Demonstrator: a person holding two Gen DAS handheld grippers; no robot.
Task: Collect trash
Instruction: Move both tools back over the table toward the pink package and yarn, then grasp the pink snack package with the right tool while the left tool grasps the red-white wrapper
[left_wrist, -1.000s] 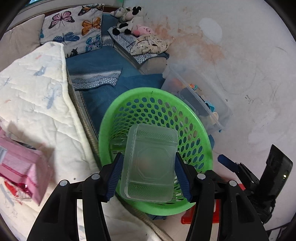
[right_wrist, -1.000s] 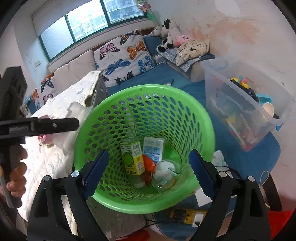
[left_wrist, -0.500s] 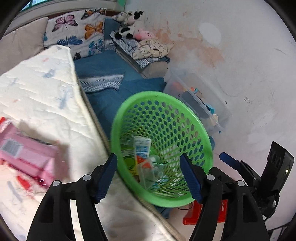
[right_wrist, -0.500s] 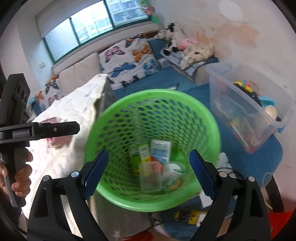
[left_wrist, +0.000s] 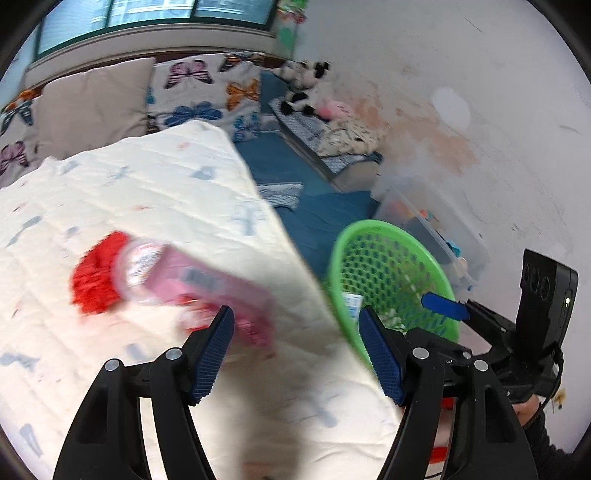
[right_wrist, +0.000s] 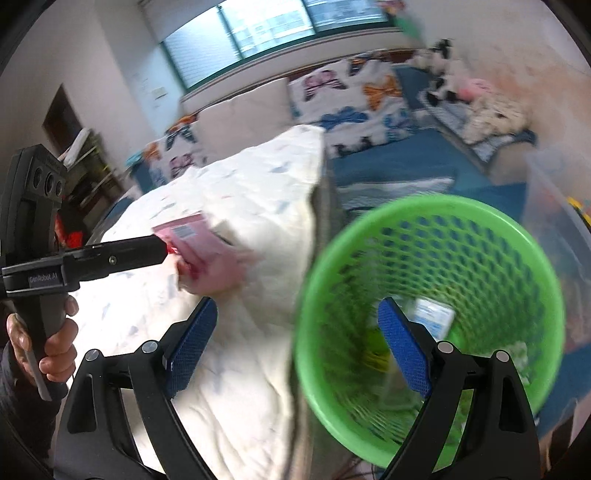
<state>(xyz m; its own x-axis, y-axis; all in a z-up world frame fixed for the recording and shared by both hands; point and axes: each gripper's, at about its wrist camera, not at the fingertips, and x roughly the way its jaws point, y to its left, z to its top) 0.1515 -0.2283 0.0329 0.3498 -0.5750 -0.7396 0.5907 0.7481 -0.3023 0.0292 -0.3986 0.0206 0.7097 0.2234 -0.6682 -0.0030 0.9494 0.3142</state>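
Already some trash lies in the green basket (right_wrist: 436, 306): a small carton (right_wrist: 432, 315) and other bits I can't make out through the blur. Both of my grippers are empty, with nothing between the fingers; the left gripper (left_wrist: 295, 354) has its fingers apart, and the right gripper (right_wrist: 295, 347) stands wide open above the quilt's edge and the basket rim. By my reckoning the job is partly done. What's left shows on the quilt (left_wrist: 155, 206): a pink package (left_wrist: 207, 291) with a red piece (left_wrist: 96, 273) beside it, near the quilt's basket-side edge, just ahead of my left fingers.
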